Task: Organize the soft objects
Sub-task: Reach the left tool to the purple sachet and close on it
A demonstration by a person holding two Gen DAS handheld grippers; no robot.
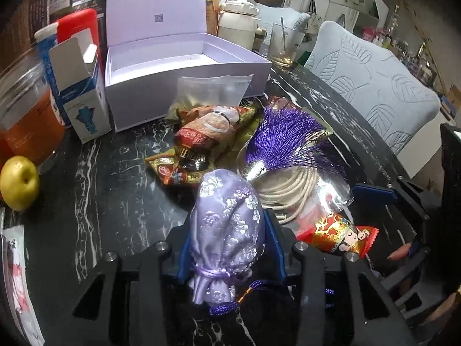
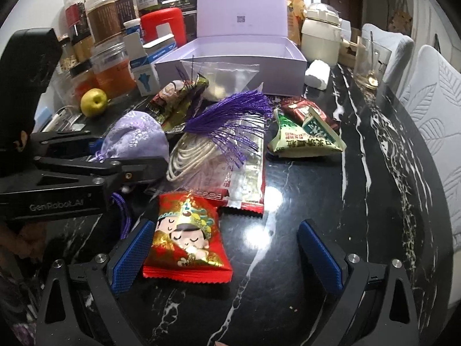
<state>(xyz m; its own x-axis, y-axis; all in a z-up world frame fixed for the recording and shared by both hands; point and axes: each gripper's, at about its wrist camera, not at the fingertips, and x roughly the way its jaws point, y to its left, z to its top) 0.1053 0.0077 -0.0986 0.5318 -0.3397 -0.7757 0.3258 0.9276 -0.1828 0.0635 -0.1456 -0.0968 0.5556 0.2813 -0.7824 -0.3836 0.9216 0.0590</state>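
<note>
Holding the soft purple pouch [image 1: 227,230] snugly between its two fingers just above the dark table [image 1: 115,173], the left gripper [image 1: 227,245] should carry it gently into the open white box [image 1: 184,69], while the right gripper [image 2: 227,259] waits wide open beside the red snack packet [image 2: 187,236].

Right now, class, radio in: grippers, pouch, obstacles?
Left gripper shut on pouch. Right gripper open, by red packet. Tassel and snacks before box.
</note>
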